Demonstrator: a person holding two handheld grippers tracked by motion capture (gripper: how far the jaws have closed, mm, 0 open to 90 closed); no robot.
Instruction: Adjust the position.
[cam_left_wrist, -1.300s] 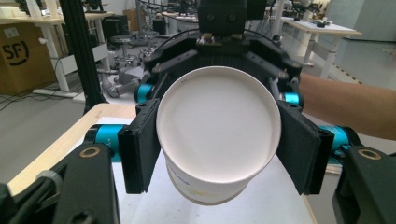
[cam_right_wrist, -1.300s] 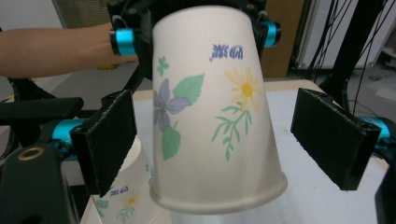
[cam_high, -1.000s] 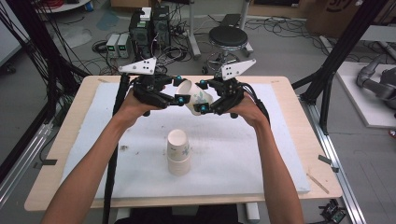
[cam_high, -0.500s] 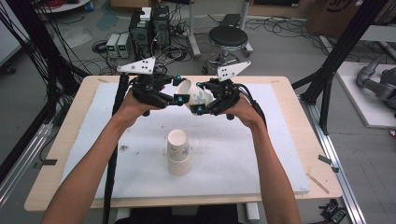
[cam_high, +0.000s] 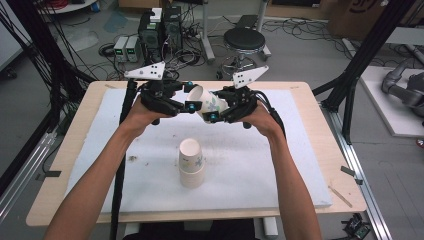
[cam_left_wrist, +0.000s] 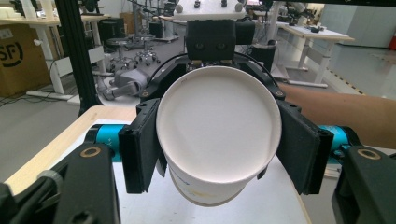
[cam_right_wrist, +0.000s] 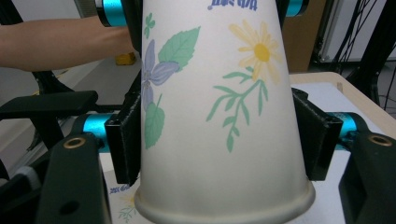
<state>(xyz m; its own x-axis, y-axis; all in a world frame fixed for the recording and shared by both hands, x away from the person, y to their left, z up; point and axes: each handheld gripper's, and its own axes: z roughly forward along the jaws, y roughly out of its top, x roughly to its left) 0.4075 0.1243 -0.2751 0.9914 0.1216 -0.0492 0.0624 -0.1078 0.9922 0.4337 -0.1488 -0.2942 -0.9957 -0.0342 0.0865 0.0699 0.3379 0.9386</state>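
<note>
A paper cup (cam_high: 207, 102) with a flower print lies level in the air above the table, held between both grippers. My left gripper (cam_high: 190, 95) is shut on its narrow base end. In the left gripper view the cup's white round base (cam_left_wrist: 218, 126) faces the camera with a black pad pressed on each side. My right gripper (cam_high: 218, 105) has just been closing its jaws. In the right gripper view its pads (cam_right_wrist: 125, 140) press the cup's printed wall (cam_right_wrist: 219, 93) just above the rolled rim.
A short stack of upside-down paper cups (cam_high: 191, 162) stands mid-table on the white mat (cam_high: 280, 165), nearer the person than the grippers. The wooden table edge (cam_high: 330, 100) frames the mat. Black frame poles, cables, a stool and computers stand beyond the table.
The right gripper's jaws have closed in on the cup held by the left gripper. Both hands have stayed in place.
</note>
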